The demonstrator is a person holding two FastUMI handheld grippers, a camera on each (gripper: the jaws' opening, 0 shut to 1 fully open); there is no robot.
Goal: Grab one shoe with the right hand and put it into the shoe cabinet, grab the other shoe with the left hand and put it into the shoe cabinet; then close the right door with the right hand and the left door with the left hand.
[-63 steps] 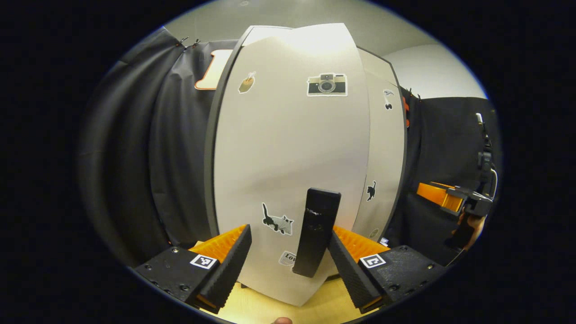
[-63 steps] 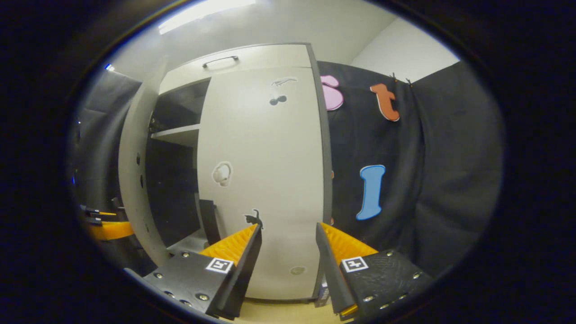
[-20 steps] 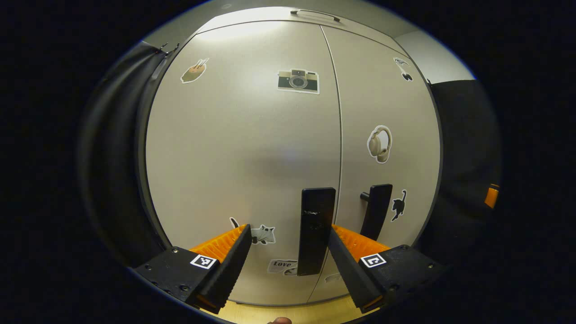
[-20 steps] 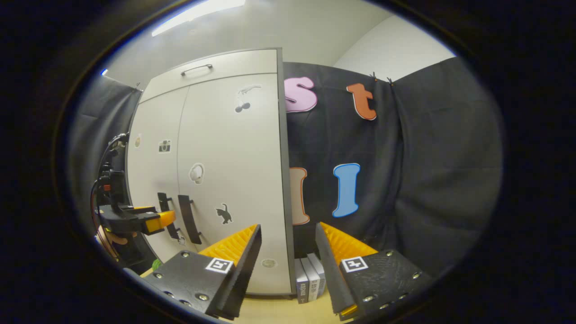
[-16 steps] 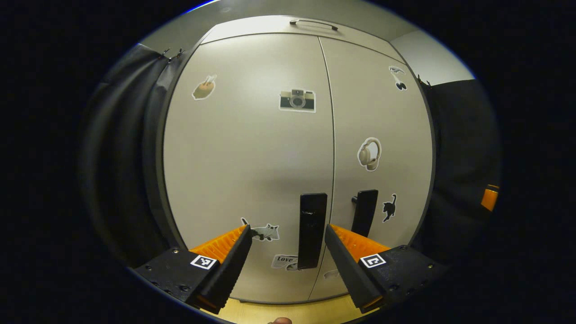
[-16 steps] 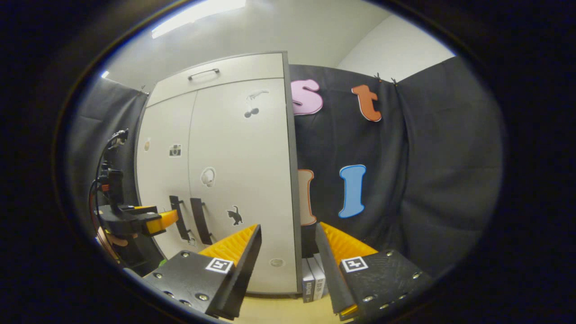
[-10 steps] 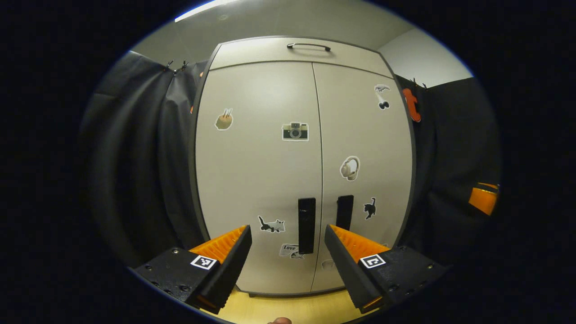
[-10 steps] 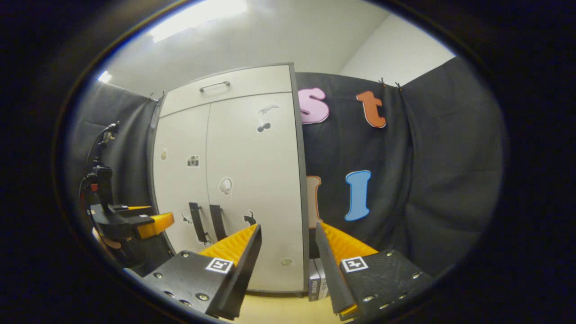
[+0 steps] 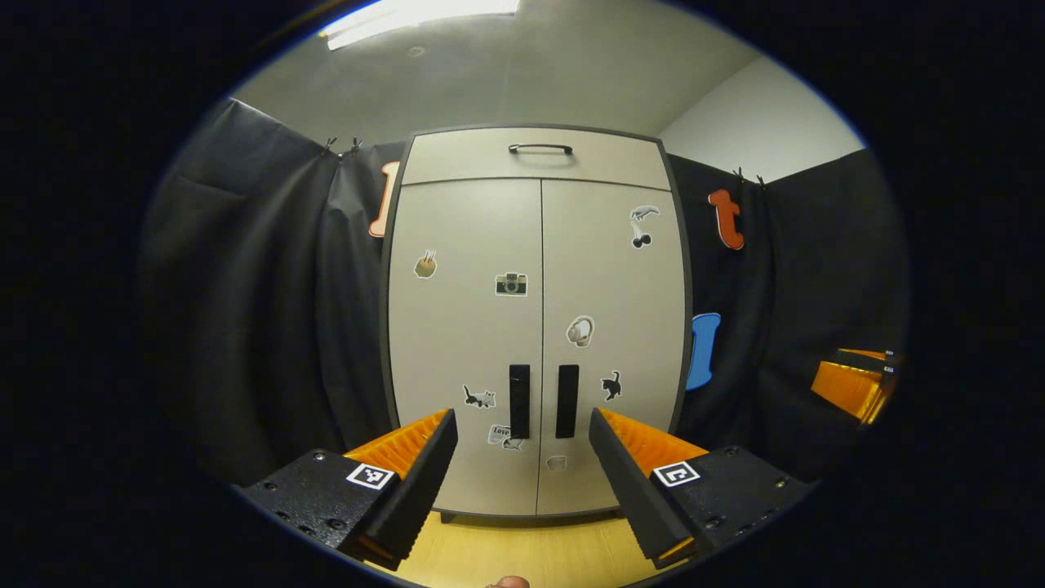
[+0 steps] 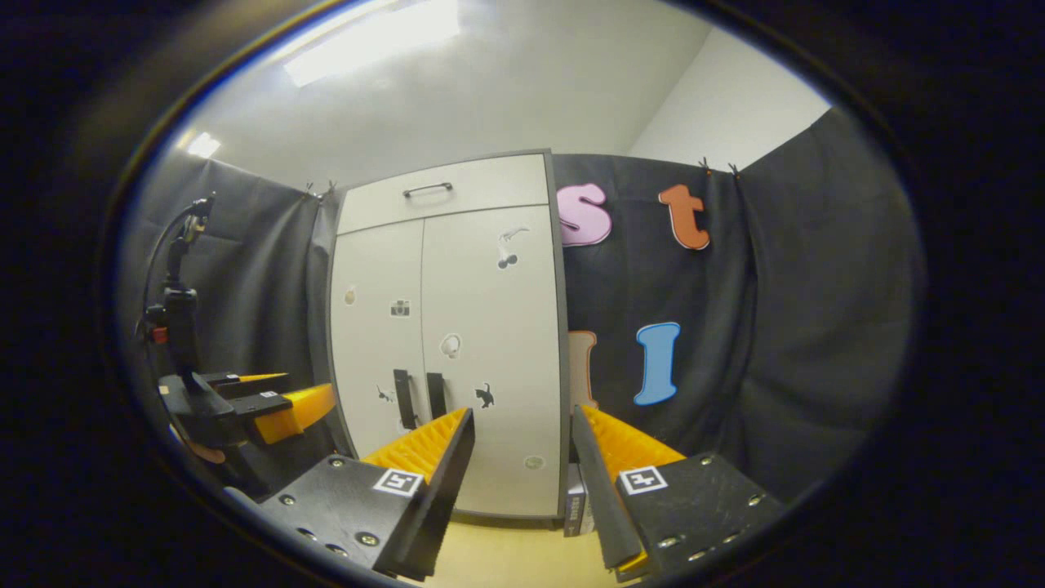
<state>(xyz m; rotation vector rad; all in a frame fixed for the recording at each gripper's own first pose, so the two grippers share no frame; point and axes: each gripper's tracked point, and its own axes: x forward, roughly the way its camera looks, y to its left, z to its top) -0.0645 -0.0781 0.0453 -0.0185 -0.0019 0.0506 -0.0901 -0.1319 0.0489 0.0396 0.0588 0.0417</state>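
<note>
The pale shoe cabinet (image 9: 535,327) stands straight ahead in the left gripper view with its left door (image 9: 461,343) and right door (image 9: 612,343) both shut, their two dark handles (image 9: 519,401) side by side. My left gripper (image 9: 522,457) is open and holds nothing, well back from the doors. In the right gripper view the cabinet (image 10: 457,343) stands left of centre. My right gripper (image 10: 518,457) is open and holds nothing. The left gripper (image 10: 277,408) shows there at the far left. The right gripper (image 9: 849,384) shows at the right edge of the left gripper view. The shoes are hidden behind the shut doors.
A drawer with a handle (image 9: 540,149) tops the cabinet. Black cloth hangs on both sides. Light wooden floor (image 9: 522,551) runs in front of the cabinet. Some boxes (image 10: 576,506) stand on the floor just right of the cabinet.
The left door swung shut; both grippers have since pulled back from the cabinet, so it looks smaller and farther off. Both grippers stayed open.
</note>
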